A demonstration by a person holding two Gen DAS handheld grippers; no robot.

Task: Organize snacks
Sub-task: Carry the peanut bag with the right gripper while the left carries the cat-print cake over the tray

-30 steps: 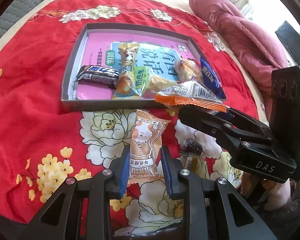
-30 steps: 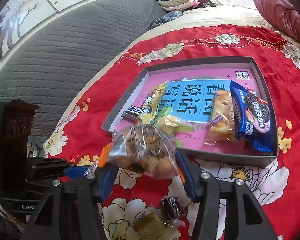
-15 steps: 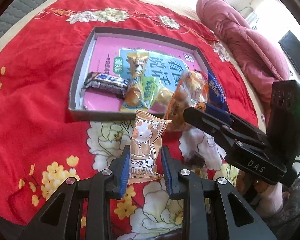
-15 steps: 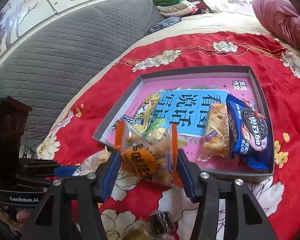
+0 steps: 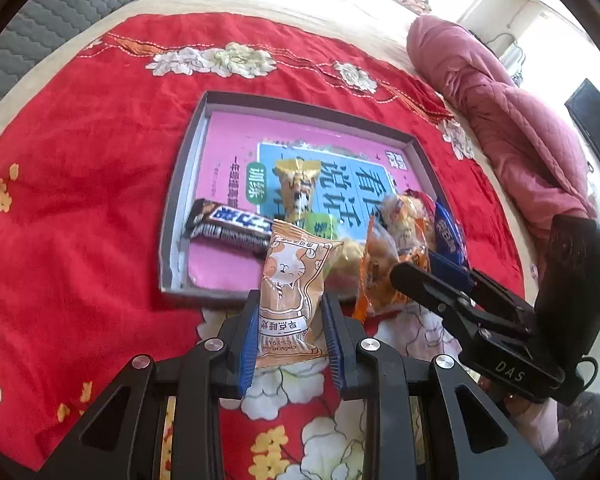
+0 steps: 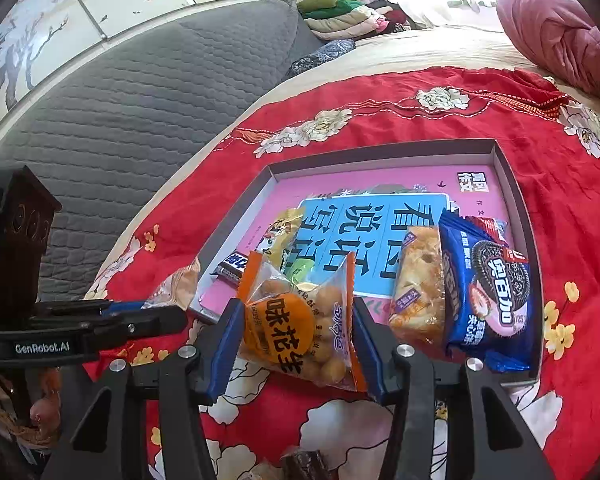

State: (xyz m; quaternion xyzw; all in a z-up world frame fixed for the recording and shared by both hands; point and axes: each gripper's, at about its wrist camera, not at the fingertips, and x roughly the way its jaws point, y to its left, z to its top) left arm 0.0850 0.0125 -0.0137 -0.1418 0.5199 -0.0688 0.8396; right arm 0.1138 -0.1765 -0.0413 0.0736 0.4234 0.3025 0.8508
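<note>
Left gripper [image 5: 291, 322], bottom centre of its own view: jaws clamped on a tan plastic snack packet printed with a cartoon cat [image 5: 290, 294]. The packet stands upright between the blue pads, its lower half pinched, its crimped top rising in front of the near wall of the grey shallow cardboard box [image 5: 172, 216].

Right gripper [image 6: 296, 344], bottom centre of its view: jaws clenched on a clear bag of round golden peanut snacks with orange edges and an orange label [image 6: 300, 316]. The bag fills the gap between the pads and tilts toward the upper left, held above the red floral bedspread [image 6: 560, 112] just short of the box's near left corner.

Inside the box, on a pink and blue printed book cover [image 6: 380, 216]: a dark chocolate bar wrapper [image 5: 228, 228] at left, a yellow-gold packet [image 5: 298, 184] mid-frame, a clear-wrapped golden pastry [image 6: 418, 280] and a blue cookie pack showing a dark sandwich cookie [image 6: 488, 292] at right, these two touching.

Lower edge of the right view: a small dark wrapped sweet [image 6: 304, 462] on the bedspread. A pink quilt [image 5: 500, 120] lies at the upper right of the left view.
</note>
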